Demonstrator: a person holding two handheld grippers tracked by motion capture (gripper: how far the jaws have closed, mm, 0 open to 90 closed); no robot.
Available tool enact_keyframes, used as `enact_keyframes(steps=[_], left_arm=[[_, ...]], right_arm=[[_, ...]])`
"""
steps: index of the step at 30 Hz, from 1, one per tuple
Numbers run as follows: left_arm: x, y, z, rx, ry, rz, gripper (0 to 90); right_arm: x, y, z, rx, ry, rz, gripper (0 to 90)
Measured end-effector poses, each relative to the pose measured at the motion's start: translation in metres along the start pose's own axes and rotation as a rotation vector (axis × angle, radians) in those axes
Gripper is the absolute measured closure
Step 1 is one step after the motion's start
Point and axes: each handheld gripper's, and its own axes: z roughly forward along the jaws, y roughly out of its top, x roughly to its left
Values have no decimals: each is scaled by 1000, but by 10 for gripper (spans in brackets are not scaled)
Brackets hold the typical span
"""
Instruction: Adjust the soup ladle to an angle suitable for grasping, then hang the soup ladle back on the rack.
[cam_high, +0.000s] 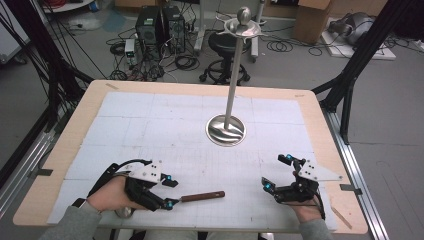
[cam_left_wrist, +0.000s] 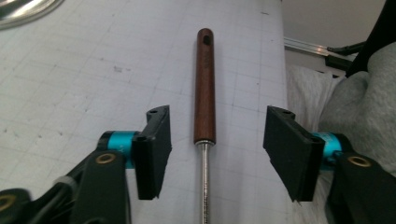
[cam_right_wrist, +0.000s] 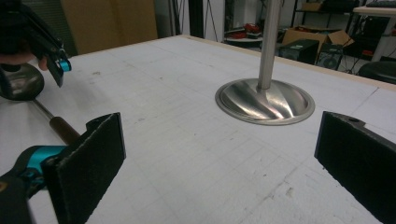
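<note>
Got my left gripper (cam_left_wrist: 212, 154) with jaws wide open straddling the ladle (cam_left_wrist: 204, 88) lying flat on the surface, lined up along its wooden handle for a clean pinch, while my right gripper (cam_high: 281, 175) waits open near the stand (cam_high: 226, 130).

The ladle handle (cam_left_wrist: 204, 84) is showing smooth, semi-gloss brown wood on a polished metal shaft (cam_left_wrist: 204, 182). The stand base (cam_right_wrist: 265, 101) is gleaming as brushed steel. The tabletop (cam_high: 150, 130) is presenting matt white, slightly rough sheet.
</note>
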Motion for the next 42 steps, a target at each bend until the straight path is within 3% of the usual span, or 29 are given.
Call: enact_keyframes(steps=[2, 3, 6, 9, 13, 17, 21, 28, 33, 42], left_arm=[[-5, 3, -4, 2, 34, 36, 291], [-7, 4, -6, 1, 40, 42, 188], [-11, 7, -12, 22, 52, 60, 175], [-11, 9, -13, 86, 58, 40, 47], [-11, 9, -15, 109, 62, 49, 43], [-11, 7, -15, 167, 119, 48, 17], [-12, 5, -16, 196, 118, 43, 17], [-7, -2, -10, 265, 162, 41, 18], [-1, -2, -7, 290, 144, 3, 43], [4, -5, 3, 360, 127, 0, 171]], right_arm=[[0, 0, 0, -3, 2, -4, 6], [0, 0, 0, -2, 3, 8, 6], [0, 0, 0, -5, 5, 6, 6], [-2, 1, 0, -20, 9, 9, 6], [-2, 0, 1, -16, 9, 6, 6], [-2, 1, -1, -21, 11, 11, 7], [-4, 3, -4, -62, -8, 32, 7], [-5, 4, 2, -54, 7, 24, 6], [-5, 5, 1, -64, 9, 37, 6], [-5, 5, 0, -61, 9, 32, 6]])
